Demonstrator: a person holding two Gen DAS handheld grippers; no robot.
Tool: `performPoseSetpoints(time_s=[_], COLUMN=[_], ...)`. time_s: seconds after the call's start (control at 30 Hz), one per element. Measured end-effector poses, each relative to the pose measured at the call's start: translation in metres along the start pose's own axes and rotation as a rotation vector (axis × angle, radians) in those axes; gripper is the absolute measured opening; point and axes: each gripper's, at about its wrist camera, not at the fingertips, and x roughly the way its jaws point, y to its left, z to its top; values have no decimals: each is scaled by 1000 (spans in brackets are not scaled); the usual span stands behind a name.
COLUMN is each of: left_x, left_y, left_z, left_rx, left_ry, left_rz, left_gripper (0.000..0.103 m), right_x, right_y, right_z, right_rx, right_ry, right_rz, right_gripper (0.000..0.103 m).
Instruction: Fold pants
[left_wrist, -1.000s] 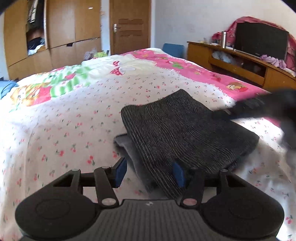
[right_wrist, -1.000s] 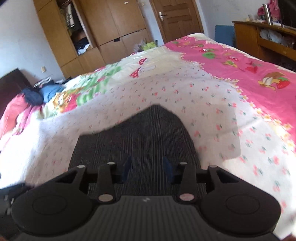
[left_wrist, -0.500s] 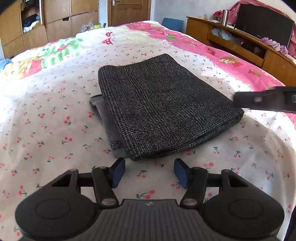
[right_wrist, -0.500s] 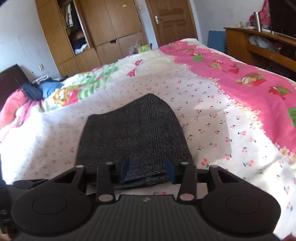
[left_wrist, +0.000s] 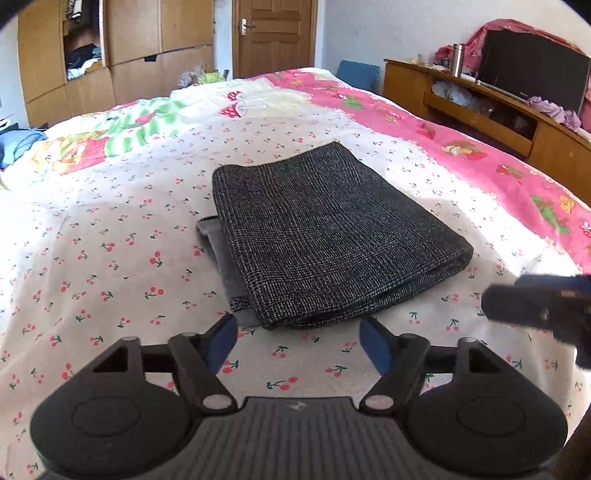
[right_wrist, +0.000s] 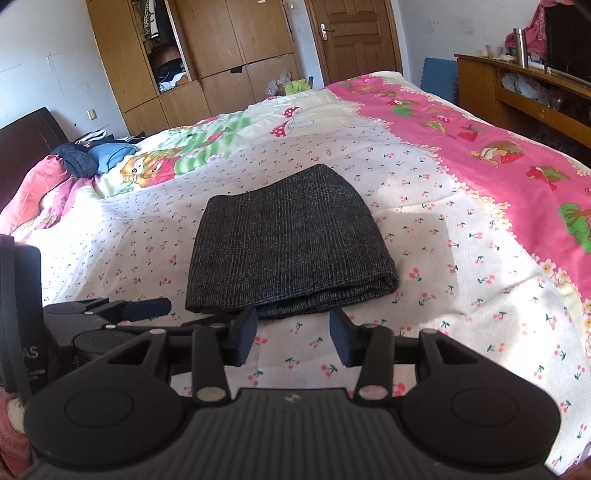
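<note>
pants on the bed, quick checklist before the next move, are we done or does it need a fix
1. Pants folded into a compact stack: ok.
2. Edges aligned: not ok, a grey layer pokes out along one side.
3. Left gripper open and off the cloth: ok.
4. Right gripper open and off the cloth: ok.
5. Stack resting flat on the bedspread: ok.
6. Layers underneath smooth: cannot tell, hidden.

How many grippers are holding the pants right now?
0. The folded dark grey checked pants lie alone on the cherry-print bedspread; the left gripper and right gripper hover open beside them.
</note>
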Motion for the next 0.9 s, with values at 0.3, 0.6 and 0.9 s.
performPoseSetpoints(time_s=[0.3,0.6,0.9], left_x=[-10,-9,-13], left_y=[-7,-8,-1], left_z=[-2,-2,-7], left_rx=[23,44,32], left_ry=[-39,-4,6], left_rz=[58,87,79], left_gripper=[103,103,103], right_x=[-5,-9,-4], right_y=[0,-3,-3], right_z=[-14,-20,-26], right_rx=[22,62,84], right_ry=[11,16,46], right_rz=[6,3,-4], right_gripper=[47,47,48])
